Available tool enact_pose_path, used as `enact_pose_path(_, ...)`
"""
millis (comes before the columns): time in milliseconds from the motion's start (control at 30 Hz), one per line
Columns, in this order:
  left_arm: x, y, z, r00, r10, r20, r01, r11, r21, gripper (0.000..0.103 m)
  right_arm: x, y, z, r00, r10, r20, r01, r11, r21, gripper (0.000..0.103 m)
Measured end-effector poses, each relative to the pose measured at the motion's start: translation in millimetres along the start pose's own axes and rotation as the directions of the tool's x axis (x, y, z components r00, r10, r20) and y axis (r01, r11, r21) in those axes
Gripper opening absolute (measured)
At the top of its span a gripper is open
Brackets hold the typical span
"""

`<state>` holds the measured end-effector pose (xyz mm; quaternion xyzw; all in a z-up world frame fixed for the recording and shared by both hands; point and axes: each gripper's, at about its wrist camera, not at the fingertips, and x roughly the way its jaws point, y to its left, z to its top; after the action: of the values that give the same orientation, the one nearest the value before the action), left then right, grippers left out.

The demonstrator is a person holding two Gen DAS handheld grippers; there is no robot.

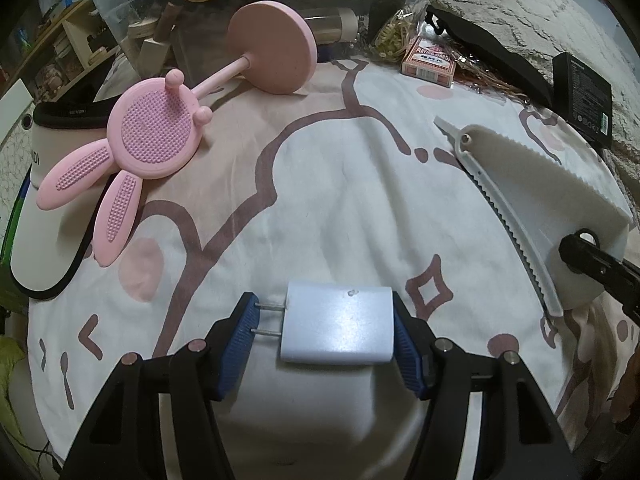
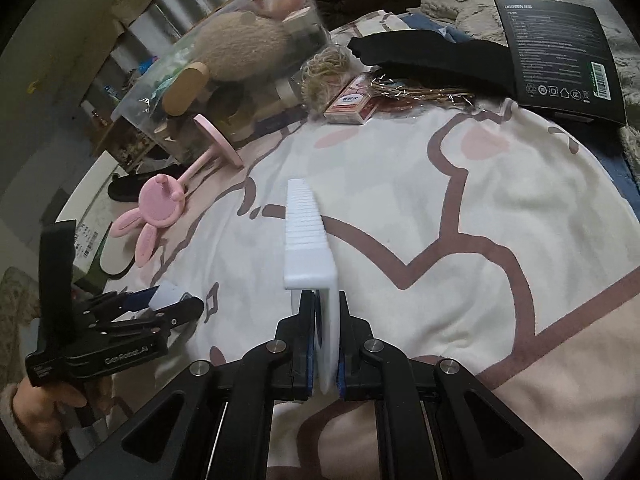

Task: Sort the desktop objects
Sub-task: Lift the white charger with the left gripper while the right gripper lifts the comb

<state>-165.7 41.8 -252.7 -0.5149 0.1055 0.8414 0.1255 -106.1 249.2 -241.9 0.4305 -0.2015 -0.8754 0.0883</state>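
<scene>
**Both grippers loaded over the patterned blanket**

My left gripper (image 1: 326, 330) clamps the white charger (image 1: 338, 326) — prongs against one pad. My right gripper (image 2: 324, 344) is clenched on the white hair clip (image 2: 308, 236). Only the left view shows the clip's toothed edge; only the right shows my hand (image 2: 44, 408). The black box (image 2: 560, 60) is cut off in the left view.

Printed blanket (image 2: 460, 216) as the surface; clear bin (image 2: 224, 60) of clutter behind; shelving (image 1: 76, 36) far left
</scene>
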Motion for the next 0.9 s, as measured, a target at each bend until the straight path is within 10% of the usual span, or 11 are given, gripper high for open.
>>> enact_pose_path(300, -5.4, -3.4, 1.6, 1.0, -0.012, 0.014, 0.012, 1.0, -0.007, 0.062, -0.2, -8.3, -2.4, 0.989, 0.134, -0.063, -0.124, 0.983, 0.135, 0.006)
enact_pose_path(900, -38.6, -14.8, 8.1, 0.992, -0.084, 0.096, 0.085, 0.996, -0.014, 0.062, -19.1, -37.9, -3.8, 0.919, 0.392, 0.039, -0.356, 0.786, 0.506, 0.006)
